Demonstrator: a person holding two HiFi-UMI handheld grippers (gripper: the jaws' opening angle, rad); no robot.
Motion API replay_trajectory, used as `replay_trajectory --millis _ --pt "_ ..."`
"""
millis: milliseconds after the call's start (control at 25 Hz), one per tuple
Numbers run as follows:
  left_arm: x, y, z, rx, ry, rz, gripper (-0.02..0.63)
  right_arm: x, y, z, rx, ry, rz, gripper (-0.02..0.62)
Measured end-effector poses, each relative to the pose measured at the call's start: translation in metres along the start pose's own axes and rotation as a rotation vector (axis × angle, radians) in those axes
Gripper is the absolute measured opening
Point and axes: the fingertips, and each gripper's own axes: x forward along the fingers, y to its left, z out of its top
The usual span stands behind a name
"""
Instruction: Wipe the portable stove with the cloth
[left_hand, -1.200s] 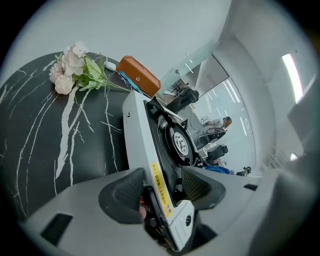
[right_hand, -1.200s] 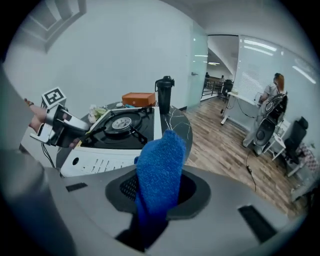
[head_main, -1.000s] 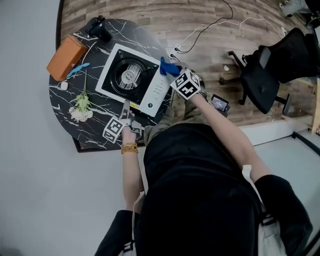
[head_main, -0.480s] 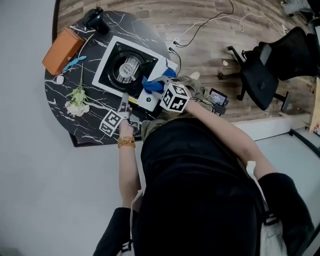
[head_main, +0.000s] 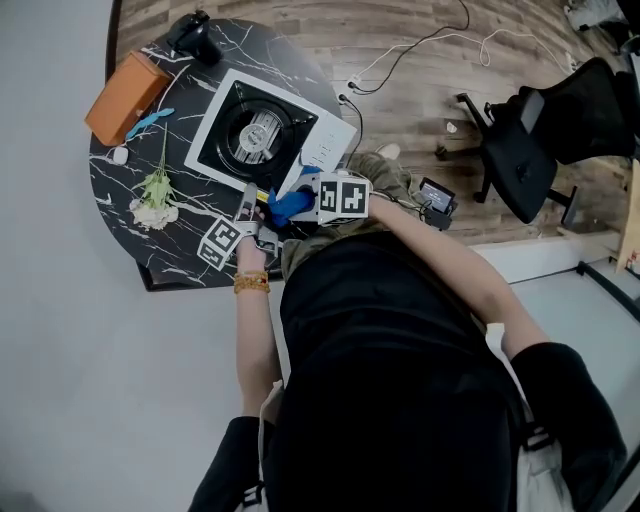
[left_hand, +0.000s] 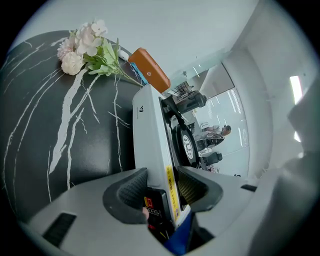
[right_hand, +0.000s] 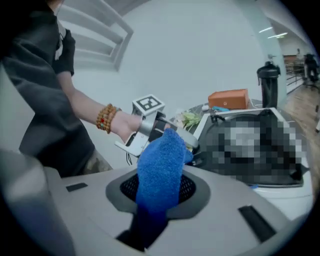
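Note:
The portable stove (head_main: 262, 135), white with a black burner top, lies on the round black marble table (head_main: 160, 255). My left gripper (head_main: 250, 202) sits at the stove's near edge. In the left gripper view its jaws (left_hand: 162, 182) have just been opening, and the stove's white edge (left_hand: 152, 135) stands between the pads with a thin gap. My right gripper (head_main: 297, 203) is shut on the blue cloth (head_main: 282, 207) and holds it at the stove's near corner, right beside the left gripper. In the right gripper view the cloth (right_hand: 160, 165) sticks up from the jaws (right_hand: 159, 187).
An orange case (head_main: 125, 97), a blue pen (head_main: 150, 124), a bunch of flowers (head_main: 155, 197) and a black object (head_main: 190, 38) lie on the table left of and behind the stove. Cables and a black office chair (head_main: 530, 150) are on the wooden floor to the right.
My right gripper has carried the blue cloth from the stove's far right corner along its right side to the near corner, beside the left gripper. The left gripper has stayed in place.

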Motion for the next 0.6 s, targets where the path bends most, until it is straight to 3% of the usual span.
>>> replay_trajectory --millis 80,200,280,320,400,520,600 --pt "0.001 0.0 -0.001 -0.001 0.006 -0.001 0.19 -0.028 -0.011 0.013 0.019 -0.112 -0.082 0.078" --pt "0.001 -0.001 -0.001 -0.003 0.008 -0.006 0.192 -0.082 -0.06 0.025 -0.02 -0.173 -0.381 0.078" --pt "0.001 0.001 0.0 -0.004 0.006 -0.005 0.193 -0.108 -0.093 0.019 -0.059 -0.109 -0.53 0.081" --pt "0.002 0.002 0.001 -0.004 0.005 -0.004 0.193 -0.114 -0.107 0.013 -0.067 -0.062 -0.562 0.094" --pt "0.002 0.003 0.001 -0.005 0.006 -0.005 0.193 -0.118 -0.123 -0.002 -0.078 0.04 -0.582 0.225" --pt "0.001 0.003 0.0 -0.001 0.01 -0.002 0.193 -0.127 -0.128 -0.008 -0.128 0.097 -0.67 0.232" --pt "0.001 0.003 0.002 0.013 0.012 0.007 0.193 -0.133 -0.129 -0.009 -0.09 0.107 -0.771 0.232"
